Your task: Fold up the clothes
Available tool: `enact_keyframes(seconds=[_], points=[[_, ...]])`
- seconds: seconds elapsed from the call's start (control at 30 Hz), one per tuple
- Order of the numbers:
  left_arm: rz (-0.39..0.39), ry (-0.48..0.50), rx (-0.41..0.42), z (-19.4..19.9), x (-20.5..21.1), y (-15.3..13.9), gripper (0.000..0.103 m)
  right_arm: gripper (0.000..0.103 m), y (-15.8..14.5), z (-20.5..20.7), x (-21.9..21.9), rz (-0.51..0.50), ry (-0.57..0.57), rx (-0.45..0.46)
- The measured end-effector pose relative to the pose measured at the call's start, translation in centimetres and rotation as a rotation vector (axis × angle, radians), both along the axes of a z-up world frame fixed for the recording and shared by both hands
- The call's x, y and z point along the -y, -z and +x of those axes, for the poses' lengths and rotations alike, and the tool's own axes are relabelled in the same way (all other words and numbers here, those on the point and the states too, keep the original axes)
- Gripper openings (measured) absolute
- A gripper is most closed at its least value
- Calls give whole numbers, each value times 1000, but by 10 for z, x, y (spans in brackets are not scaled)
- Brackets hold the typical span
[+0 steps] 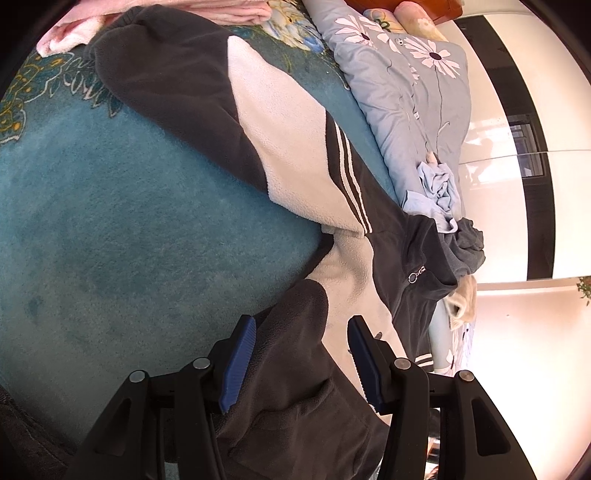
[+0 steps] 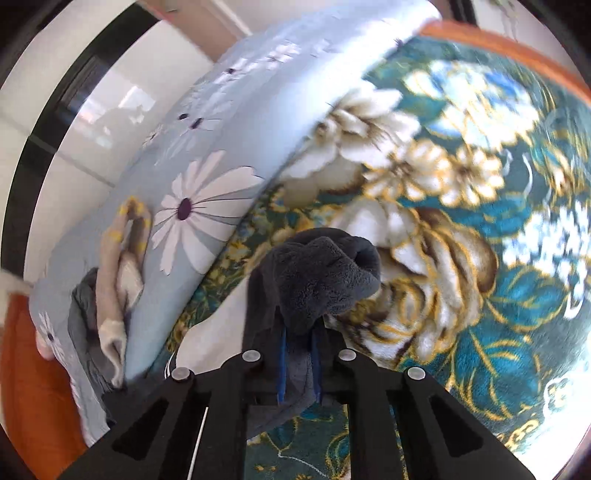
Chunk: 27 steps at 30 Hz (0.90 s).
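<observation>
A dark grey and cream fleece jacket with white stripes and a zip pull lies spread across a teal blanket. My left gripper hovers over one dark sleeve end near the lower middle. Its blue pads stand apart, with the sleeve and cream fleece lying between them and nothing pinched. In the right wrist view, my right gripper is shut on a bunched dark fleece part of the jacket, which bulges out past the fingertips above the flowered blanket.
A light blue daisy quilt lies along the bed's edge with crumpled blue and grey clothes and a beige garment on it. Pink cloth sits at the far corner. Glossy white cabinet doors stand beyond.
</observation>
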<state>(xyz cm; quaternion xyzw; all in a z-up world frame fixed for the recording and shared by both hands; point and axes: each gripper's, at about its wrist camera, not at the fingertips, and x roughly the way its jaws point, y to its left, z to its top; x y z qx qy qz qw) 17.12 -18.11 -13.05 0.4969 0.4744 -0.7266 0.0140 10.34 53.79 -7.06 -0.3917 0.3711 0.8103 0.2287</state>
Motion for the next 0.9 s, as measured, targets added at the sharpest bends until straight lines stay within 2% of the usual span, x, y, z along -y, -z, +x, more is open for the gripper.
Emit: enact_keyframes(seconds=[0.07,0.2,0.3,0.43,0.57,0.67,0.83,0.9], points=[[-10,19,-3,-3,-3,0,56,11,-40,-22,48,105,-174,-62],[6,13,-8,-3,0,1,56,11,-95,-57,161,162,-470,-215],[21,-10,-13,0,7,3,58,11,-108,-84,253,201,-660,-277],[65,-61,-11,5,16,10,59,11,-82,-112,377,239,-893,-266],[96,-93,-11,8,22,14,59,10,-26,-123,477,353,-1072,-147],[116,-108,-12,10,26,17,59,10,19,-121,522,449,-1154,-18],[143,-109,-5,7,27,23,60,13,55,-120,537,450,-1195,90],[138,-102,0,5,26,24,60,21,59,-117,540,413,-1245,87]])
